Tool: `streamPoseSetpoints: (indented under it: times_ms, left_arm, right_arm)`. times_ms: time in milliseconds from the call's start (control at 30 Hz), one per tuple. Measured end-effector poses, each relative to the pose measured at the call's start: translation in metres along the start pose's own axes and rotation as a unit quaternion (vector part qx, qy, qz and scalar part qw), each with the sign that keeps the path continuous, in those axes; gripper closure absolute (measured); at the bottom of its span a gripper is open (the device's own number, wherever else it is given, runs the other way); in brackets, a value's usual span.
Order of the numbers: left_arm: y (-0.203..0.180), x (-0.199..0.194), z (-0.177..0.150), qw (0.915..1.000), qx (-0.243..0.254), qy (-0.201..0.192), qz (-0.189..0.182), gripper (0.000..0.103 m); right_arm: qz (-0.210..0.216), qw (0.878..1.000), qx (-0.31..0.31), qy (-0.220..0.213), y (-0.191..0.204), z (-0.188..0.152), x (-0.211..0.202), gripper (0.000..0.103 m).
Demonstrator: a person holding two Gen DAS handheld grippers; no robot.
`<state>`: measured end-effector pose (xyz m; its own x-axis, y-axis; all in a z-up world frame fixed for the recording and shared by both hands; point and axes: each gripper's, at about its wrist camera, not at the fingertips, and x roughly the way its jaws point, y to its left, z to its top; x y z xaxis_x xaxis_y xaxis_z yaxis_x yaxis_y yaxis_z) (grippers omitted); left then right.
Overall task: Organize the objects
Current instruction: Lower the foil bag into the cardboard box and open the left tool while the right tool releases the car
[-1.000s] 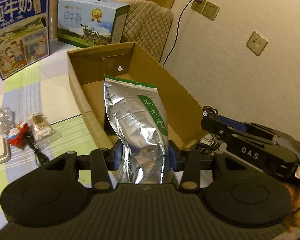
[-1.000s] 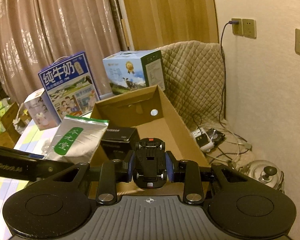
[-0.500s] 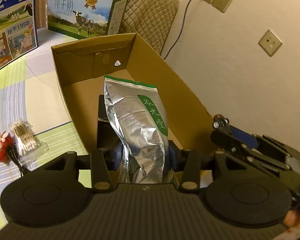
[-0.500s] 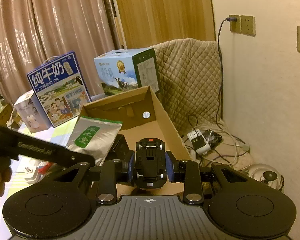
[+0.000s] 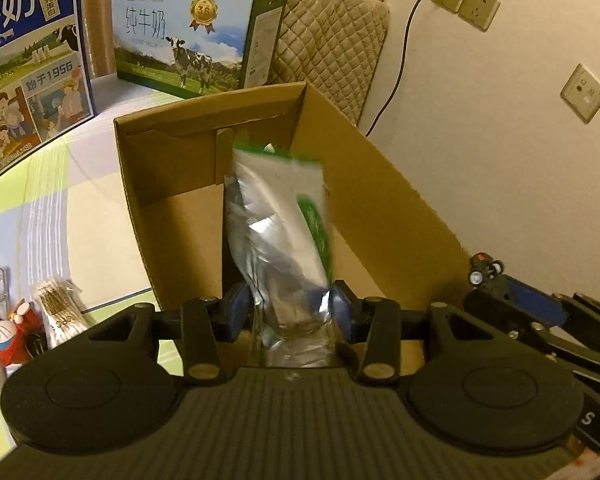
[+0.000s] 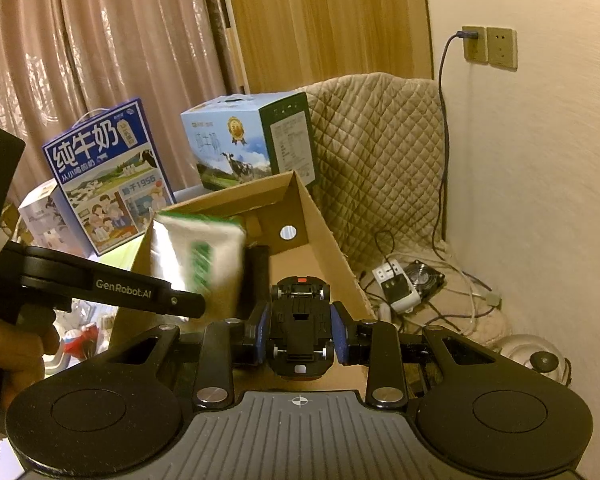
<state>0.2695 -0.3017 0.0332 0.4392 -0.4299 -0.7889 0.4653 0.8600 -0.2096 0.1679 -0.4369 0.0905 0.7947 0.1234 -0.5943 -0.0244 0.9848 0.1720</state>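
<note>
holding the foil pouch [image 5: 278, 240] over the box [image 5: 380, 200], our left claw [image 5: 288, 312] looks half-closed on its bottom edge. it blurs, tilted; a loose pinch could let it topple onto the rim. our right claw [image 6: 300, 336] clamps a black toy car [image 6: 300, 320] near the right wall. inside the box we see only a dark item [image 6: 256, 276].
</note>
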Motion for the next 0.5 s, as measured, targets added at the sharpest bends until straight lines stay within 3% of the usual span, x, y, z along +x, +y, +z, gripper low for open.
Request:
streamPoseSetpoints:
  times_ms: [233, 500]
  left_arm:
    - [0.000, -0.028, 0.002, 0.9989, 0.017, -0.040, 0.016, 0.054]
    - [0.014, -0.060, -0.010, 0.9976, 0.000, -0.065, 0.023, 0.042]
  right_arm:
    - [0.009, 1.000, 0.000, 0.003, 0.004, 0.004, 0.005, 0.074]
    - [0.041, 0.999, 0.021, 0.002, 0.008, 0.012, 0.013, 0.073]
